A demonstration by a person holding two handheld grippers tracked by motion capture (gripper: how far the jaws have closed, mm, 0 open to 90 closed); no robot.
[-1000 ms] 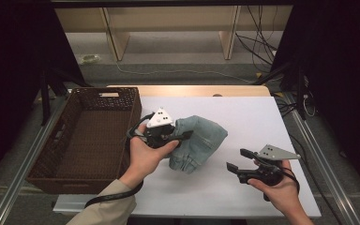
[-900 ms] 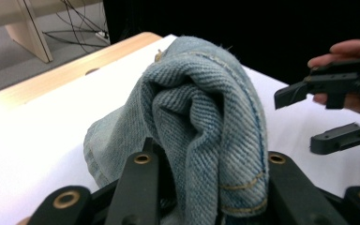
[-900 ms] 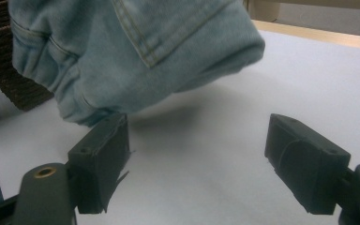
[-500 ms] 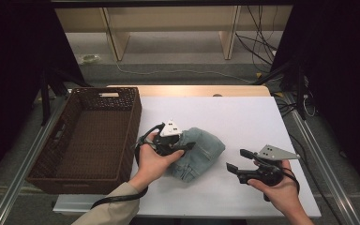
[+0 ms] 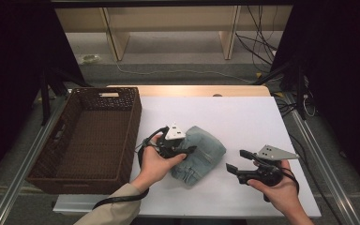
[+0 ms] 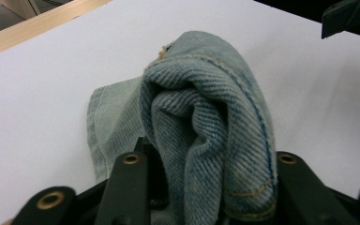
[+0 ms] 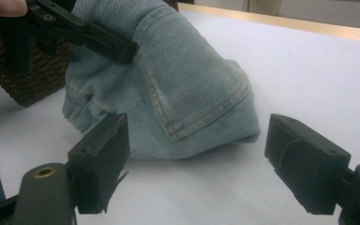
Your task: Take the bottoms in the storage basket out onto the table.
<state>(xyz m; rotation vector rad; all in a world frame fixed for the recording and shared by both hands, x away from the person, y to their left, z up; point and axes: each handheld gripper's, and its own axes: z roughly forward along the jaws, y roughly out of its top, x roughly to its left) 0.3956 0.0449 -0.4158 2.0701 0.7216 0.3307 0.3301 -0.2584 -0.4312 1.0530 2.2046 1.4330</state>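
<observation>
The left gripper (image 5: 183,151) is pinching a thick fold of the folded jeans (image 5: 200,153), which are lying on the white table (image 5: 243,117) just right of the brown wicker basket (image 5: 93,136); its jaws have just been opening a little, yet in the left gripper view the denim (image 6: 206,136) is bulging between them and pressing against both. The right gripper (image 5: 236,161) is hovering with jaws spread, apart from the cloth and pointing toward it. Judging by the layout, the bundle is being handled for a move toward the basket, so the grip should be taking in all the layers at once, deep in the fold, or the stack may be sliding open when lifted; the right gripper could be supporting the loose far edge (image 7: 243,126). No brand, label or writing is showing legibly anywhere.
</observation>
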